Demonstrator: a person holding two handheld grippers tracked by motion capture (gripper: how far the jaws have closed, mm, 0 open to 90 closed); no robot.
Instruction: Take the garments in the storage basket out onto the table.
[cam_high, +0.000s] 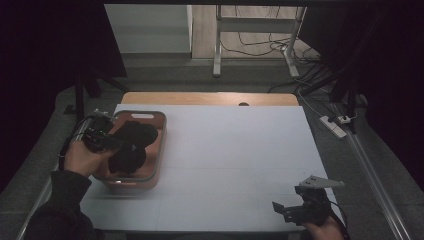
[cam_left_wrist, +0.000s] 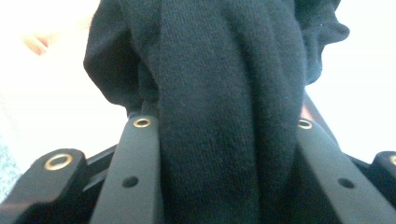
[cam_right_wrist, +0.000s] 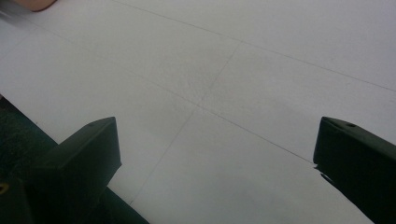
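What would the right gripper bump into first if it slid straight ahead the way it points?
Probably nothing soon: the open right gripper points left across the bare white table. Far along lies the pink basket, though depth is unclear.

A wide stretch of white table (cam_high: 235, 165) is left open between the pink tub (cam_high: 161, 145) at the left edge and the right gripper (cam_high: 287, 210) at the near right corner. The tub's opening is largely blocked by a bunched black cloth (cam_high: 131, 147), clamped in the left gripper (cam_high: 112, 145) above it.
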